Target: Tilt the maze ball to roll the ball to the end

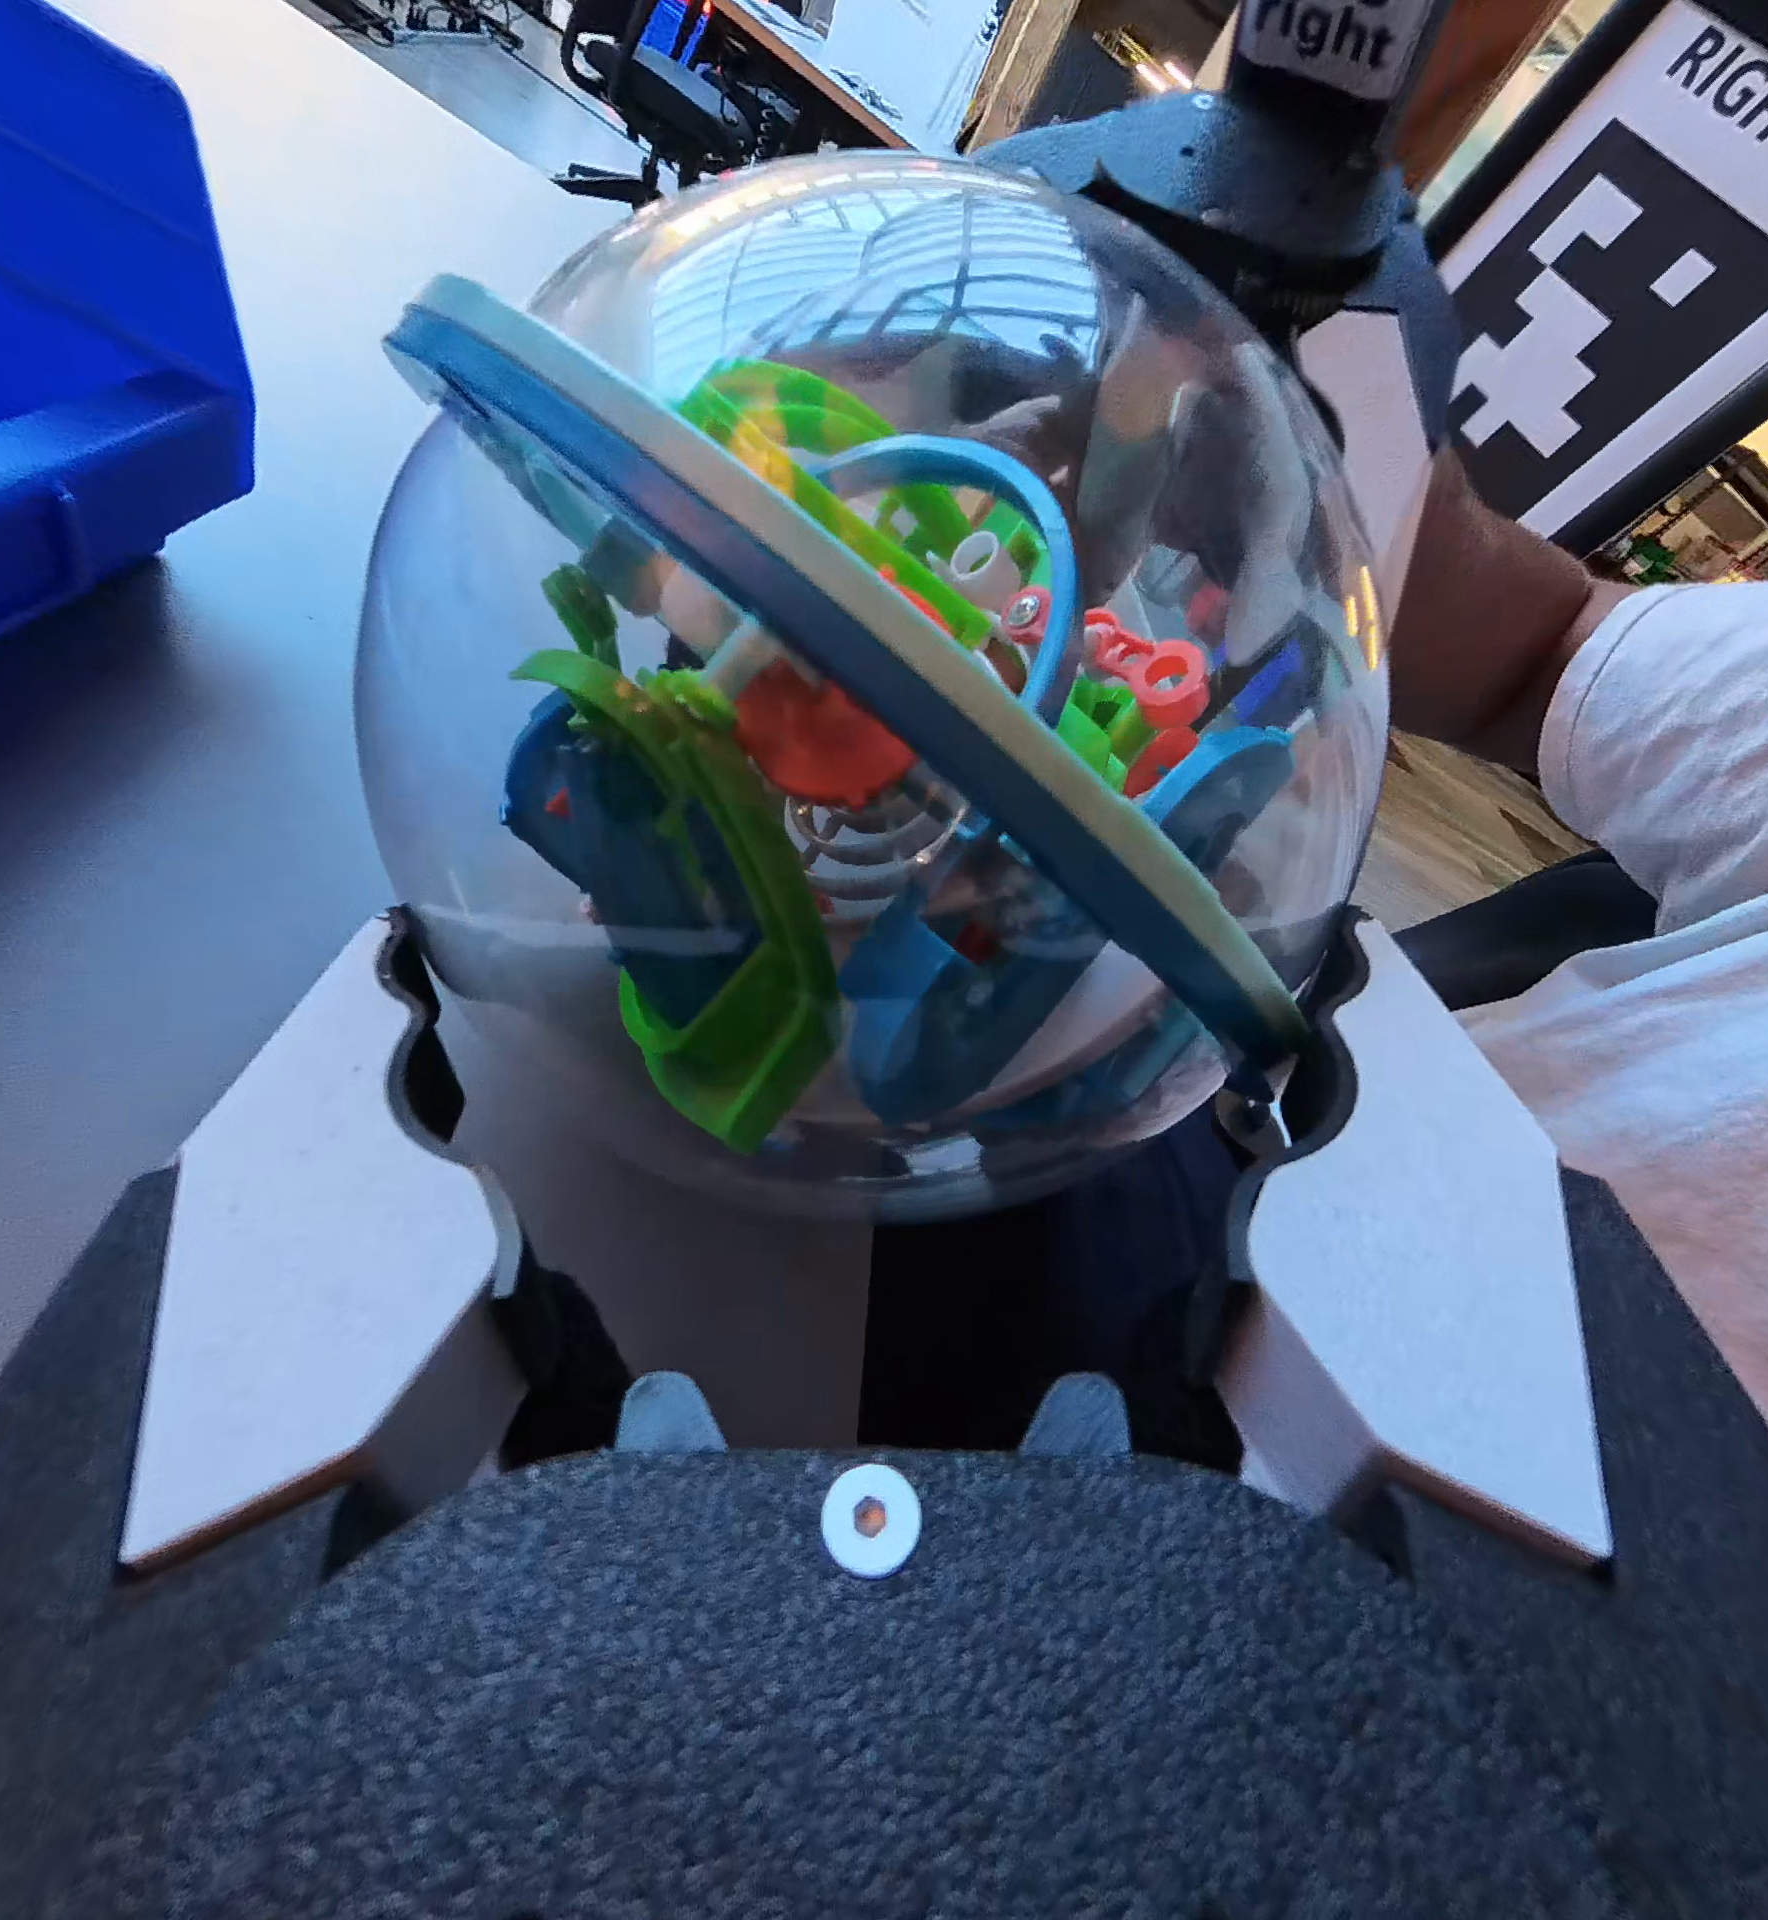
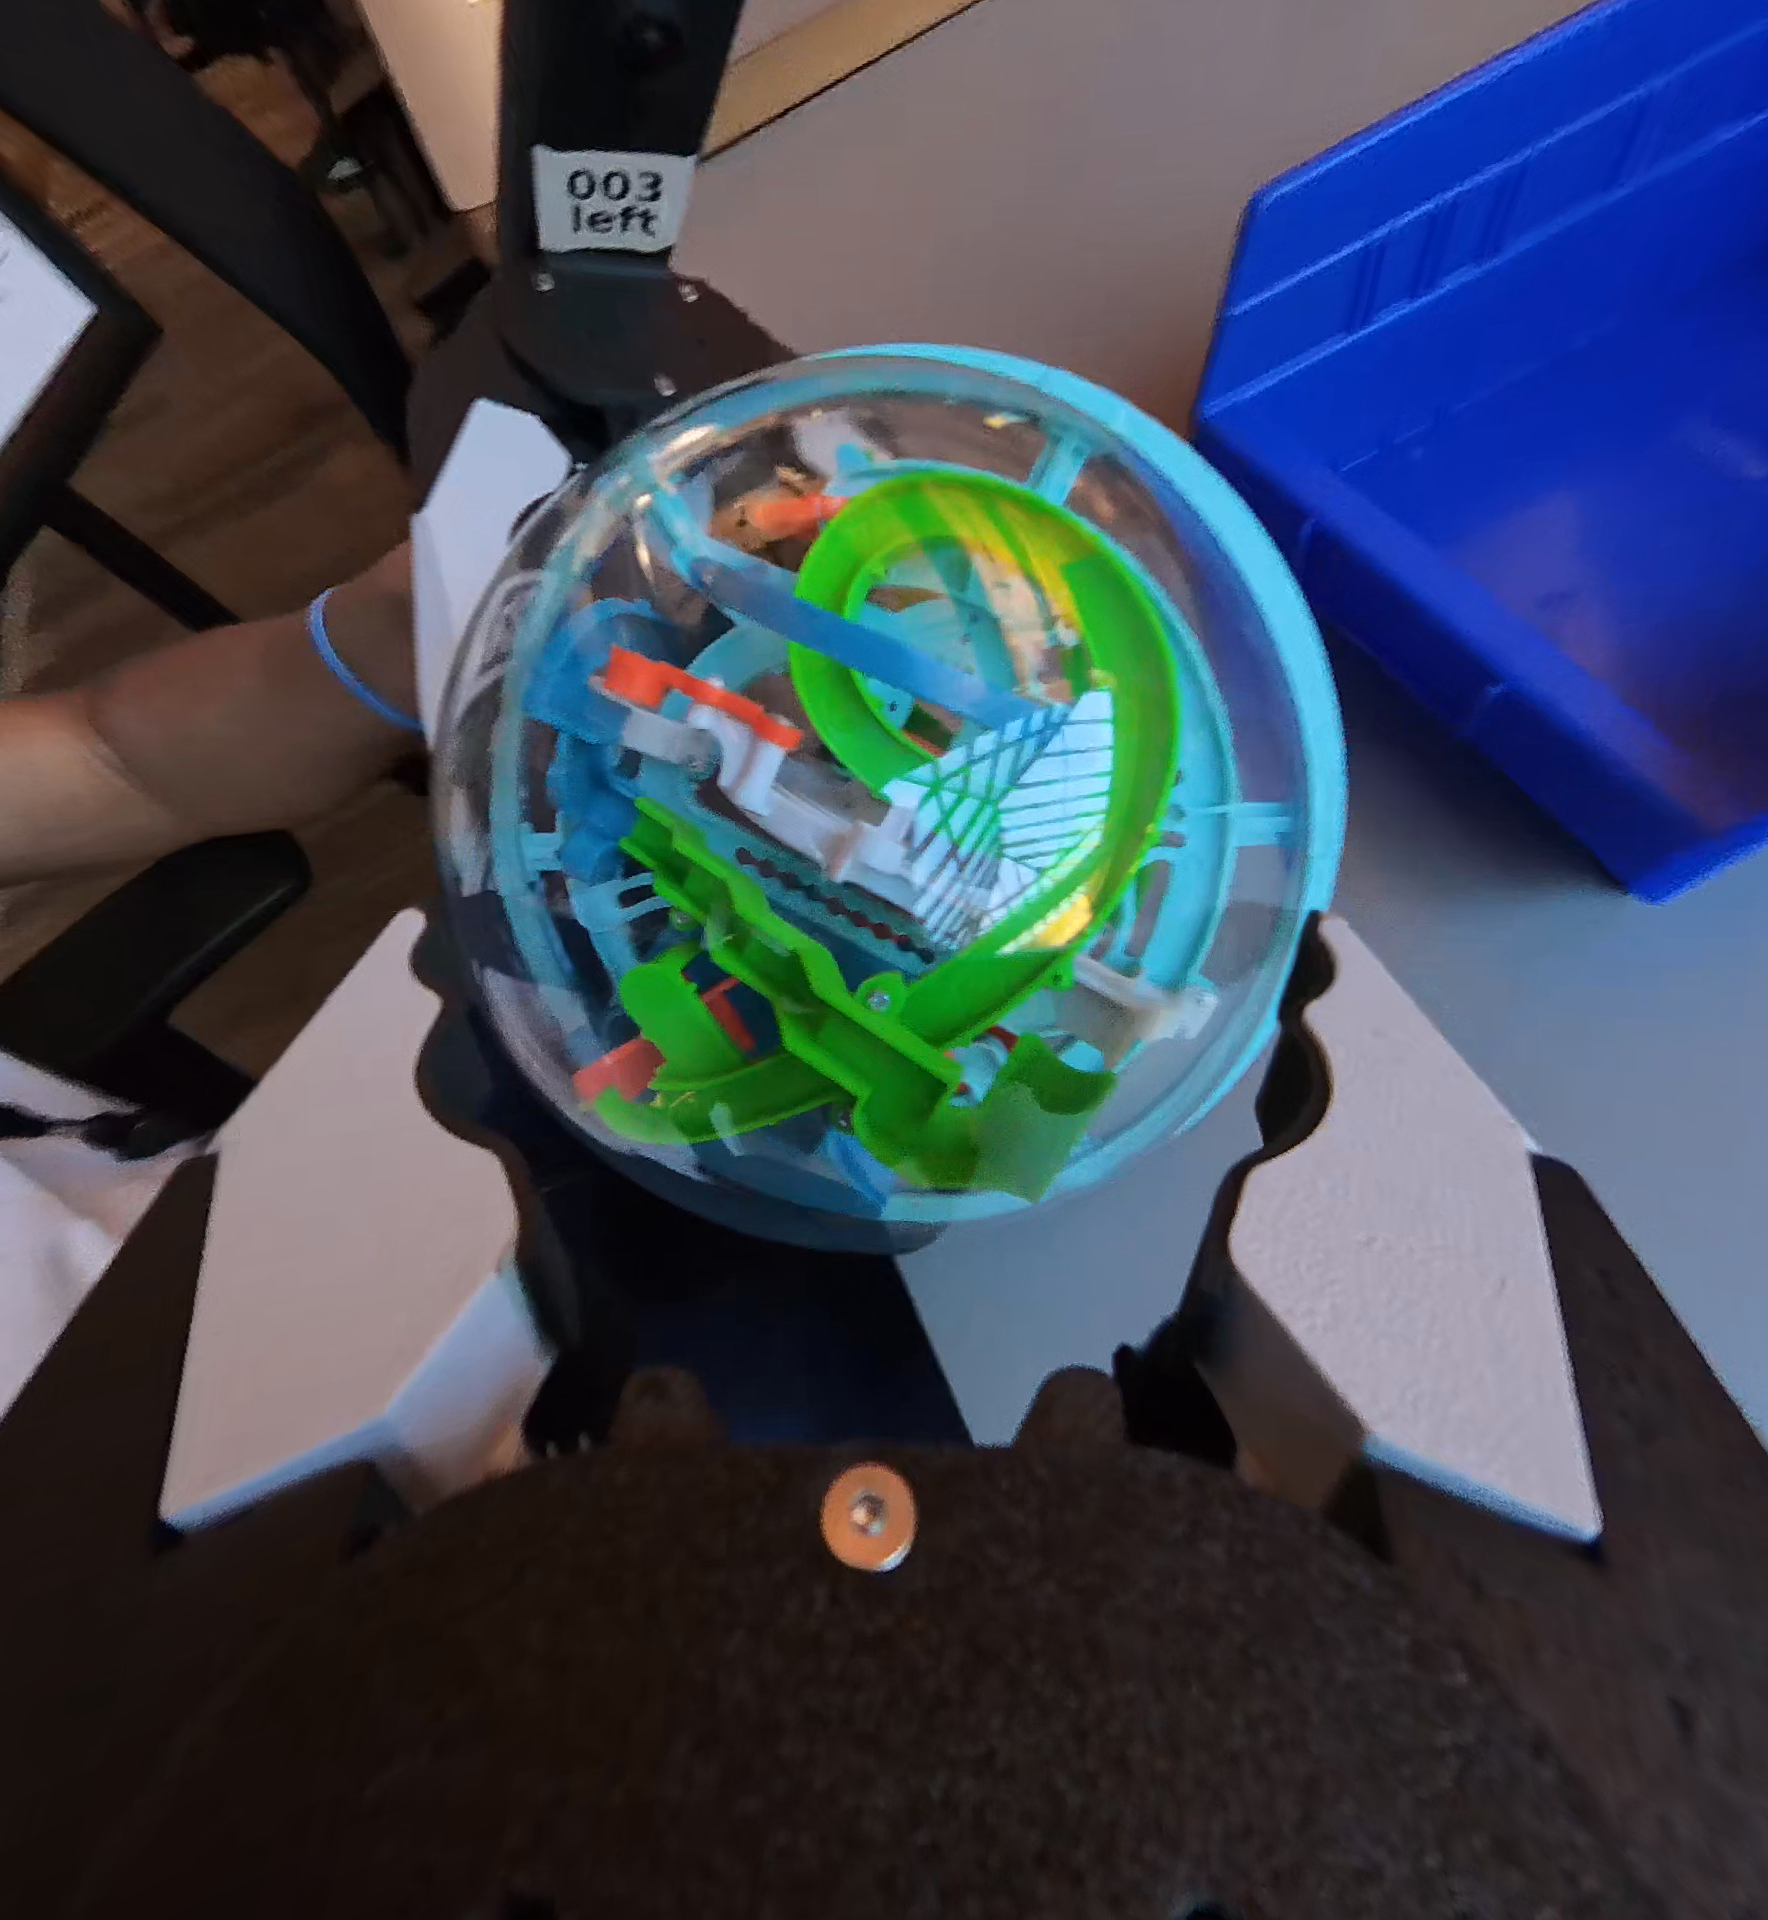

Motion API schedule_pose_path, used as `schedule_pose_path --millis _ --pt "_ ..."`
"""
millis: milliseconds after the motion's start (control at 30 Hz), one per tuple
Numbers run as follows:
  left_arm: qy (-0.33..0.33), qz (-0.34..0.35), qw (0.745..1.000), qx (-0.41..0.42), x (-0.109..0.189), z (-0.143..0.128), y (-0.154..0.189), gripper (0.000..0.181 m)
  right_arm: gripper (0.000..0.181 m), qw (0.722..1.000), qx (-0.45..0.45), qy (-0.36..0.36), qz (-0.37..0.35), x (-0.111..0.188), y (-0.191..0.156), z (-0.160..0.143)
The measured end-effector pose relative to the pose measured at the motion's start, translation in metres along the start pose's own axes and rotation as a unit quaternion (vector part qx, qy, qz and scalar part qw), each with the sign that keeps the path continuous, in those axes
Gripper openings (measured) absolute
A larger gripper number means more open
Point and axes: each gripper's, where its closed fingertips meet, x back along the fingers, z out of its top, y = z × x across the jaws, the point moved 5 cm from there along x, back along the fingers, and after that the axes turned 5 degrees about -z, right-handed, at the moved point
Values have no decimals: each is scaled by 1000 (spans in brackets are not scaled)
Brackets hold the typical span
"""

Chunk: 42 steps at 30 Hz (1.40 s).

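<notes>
The maze ball [image 1: 859, 665] is a clear sphere with a blue equator ring and green, blue, orange and white tracks inside. It is held off the table between both grippers, with the ring tilted down to the right. My left gripper [image 1: 859, 997] is shut on its lower sides. A small silvery ball [image 1: 1023, 615] sits on a blue track near the ring. In the right wrist view the maze ball [image 2: 880, 790] shows a green spiral on top, and my right gripper [image 2: 875, 997] is shut on it. Each gripper shows beyond the sphere in the other's view.
A blue plastic bin [image 1: 59, 364] stands on the grey table [image 1: 132, 831] close to the sphere; it also shows in the right wrist view [image 2: 1545, 520]. A person's forearm [image 2: 132, 748] and white sleeve [image 1: 1690, 779] are beside the grippers. A black-and-white marker board [image 1: 1638, 312] stands behind.
</notes>
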Motion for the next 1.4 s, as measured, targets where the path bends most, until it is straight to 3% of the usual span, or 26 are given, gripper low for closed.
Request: schedule_pose_path --millis 433,700,833,933,1033,1133,1233,1333,1400 --pt "17 -31 999 33 7 0 -11 159 141 995 36 -3 96 -2 24 -2" --pt "37 -12 998 40 4 4 -1 158 155 995 -33 -54 76 -10 8 -12" --pt "46 -12 999 25 7 4 4 153 154 993 -84 -40 67 -4 1 -15" --pt "34 4 999 5 5 4 6 153 150 989 -124 21 72 7 7 -8" --pt "28 14 1000 -2 4 4 8 152 154 991 -109 72 40 24 15 2" --pt "26 22 999 4 3 5 9 153 150 994 -57 93 -20 43 0 14" --pt "27 32 999 2 0 7 11 153 152 991 4 85 -104 33 -19 14" --pt "22 41 999 0 -5 8 13 153 149 985 25 100 -138 14 -22 6" --pt "14 45 999 0 -8 7 15 154 151 988 6 104 -112 4 -20 1"
